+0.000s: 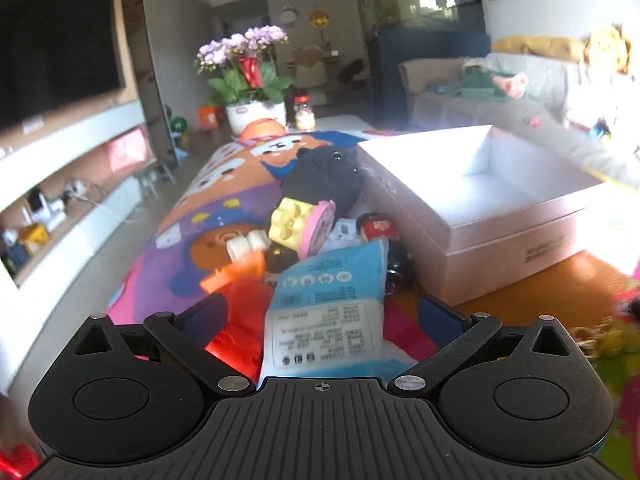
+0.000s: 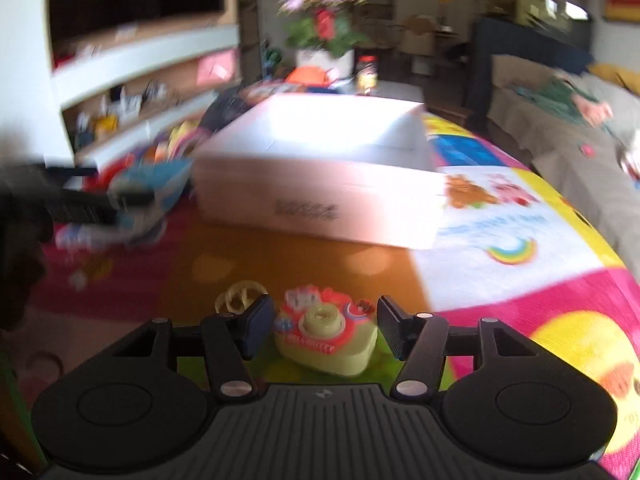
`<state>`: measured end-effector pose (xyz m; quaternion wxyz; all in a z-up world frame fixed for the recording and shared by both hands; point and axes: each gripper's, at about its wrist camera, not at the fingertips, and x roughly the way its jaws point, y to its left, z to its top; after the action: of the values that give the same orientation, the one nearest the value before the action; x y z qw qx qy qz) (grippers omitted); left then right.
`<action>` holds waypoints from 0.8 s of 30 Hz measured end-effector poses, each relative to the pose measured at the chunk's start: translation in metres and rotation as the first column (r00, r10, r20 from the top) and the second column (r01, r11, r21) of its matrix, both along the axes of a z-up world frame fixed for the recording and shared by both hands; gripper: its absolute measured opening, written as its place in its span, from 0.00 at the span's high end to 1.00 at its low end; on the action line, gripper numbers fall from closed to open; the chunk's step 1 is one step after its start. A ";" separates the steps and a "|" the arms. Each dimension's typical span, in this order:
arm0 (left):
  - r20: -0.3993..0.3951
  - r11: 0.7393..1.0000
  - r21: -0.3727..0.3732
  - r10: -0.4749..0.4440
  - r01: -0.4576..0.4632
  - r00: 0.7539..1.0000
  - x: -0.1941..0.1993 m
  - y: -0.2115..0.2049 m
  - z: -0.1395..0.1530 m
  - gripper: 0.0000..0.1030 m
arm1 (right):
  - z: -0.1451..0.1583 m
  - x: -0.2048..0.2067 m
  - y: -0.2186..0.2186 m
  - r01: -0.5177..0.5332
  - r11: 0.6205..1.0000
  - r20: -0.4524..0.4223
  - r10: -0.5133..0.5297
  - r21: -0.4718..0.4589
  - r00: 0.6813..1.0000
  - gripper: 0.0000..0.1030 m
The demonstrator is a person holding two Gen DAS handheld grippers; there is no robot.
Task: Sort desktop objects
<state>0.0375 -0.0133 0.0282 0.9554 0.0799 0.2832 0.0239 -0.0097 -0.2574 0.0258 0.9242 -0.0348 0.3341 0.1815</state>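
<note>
My left gripper (image 1: 324, 312) is open over a pile of toys. A blue and white tissue pack (image 1: 324, 304) lies between its fingers with a gap on each side. Behind the pack are an orange toy (image 1: 240, 292), a yellow and pink block (image 1: 300, 224), a small red and black figure (image 1: 378, 228) and a black plush (image 1: 324, 176). My right gripper (image 2: 326, 328) is low over the mat, its pads tight against both sides of a pale green toy camera (image 2: 326, 340) with a red face. The open white box (image 2: 320, 184) stands beyond it.
In the left wrist view the white box (image 1: 500, 216) is right of the toy pile on a colourful play mat (image 1: 224, 196). A pale yellow ring toy (image 2: 240, 294) lies left of the camera. The left gripper (image 2: 92, 204) shows blurred at the left. A flower pot (image 1: 252, 112) stands behind, with a sofa (image 2: 560, 148) to the right.
</note>
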 end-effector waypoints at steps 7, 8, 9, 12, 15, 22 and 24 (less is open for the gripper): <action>0.002 0.998 0.054 -0.011 0.011 1.000 -0.006 0.001 -0.003 0.12 | 0.024 0.049 -0.023 0.103 0.990 0.129 -0.115 0.096 0.985 0.09; 0.002 0.998 0.050 -0.023 0.022 1.000 -0.007 0.002 -0.002 0.12 | 0.023 0.061 -0.022 0.117 0.987 0.123 -0.130 0.109 0.984 0.08; 0.000 0.999 0.039 -0.038 0.038 0.999 -0.009 0.003 -0.002 0.12 | 0.022 0.076 -0.023 0.134 0.982 0.115 -0.149 0.134 0.982 0.06; -0.005 0.996 0.010 -0.085 0.085 0.996 -0.019 0.004 0.001 0.09 | 0.015 0.105 -0.016 0.166 0.968 0.076 -0.183 0.191 0.980 0.03; -0.007 0.989 -0.053 -0.139 0.138 0.990 -0.028 0.006 0.006 0.06 | 0.018 0.116 -0.013 0.118 0.959 0.012 -0.126 0.258 0.992 0.00; -0.045 0.994 -0.072 -0.080 0.077 0.996 -0.014 0.007 0.002 0.05 | 0.026 0.088 -0.005 0.030 0.962 0.042 -0.042 0.273 0.998 0.00; -0.063 0.996 -0.075 -0.061 0.056 0.996 -0.004 0.006 0.000 0.06 | 0.028 0.063 -0.007 0.016 0.977 0.101 -0.038 0.215 0.994 0.00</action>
<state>0.0331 -0.0068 0.0280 0.9482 0.0536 0.3125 -0.0170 0.0537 -0.2642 0.0534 0.9412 0.0598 0.2644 0.2018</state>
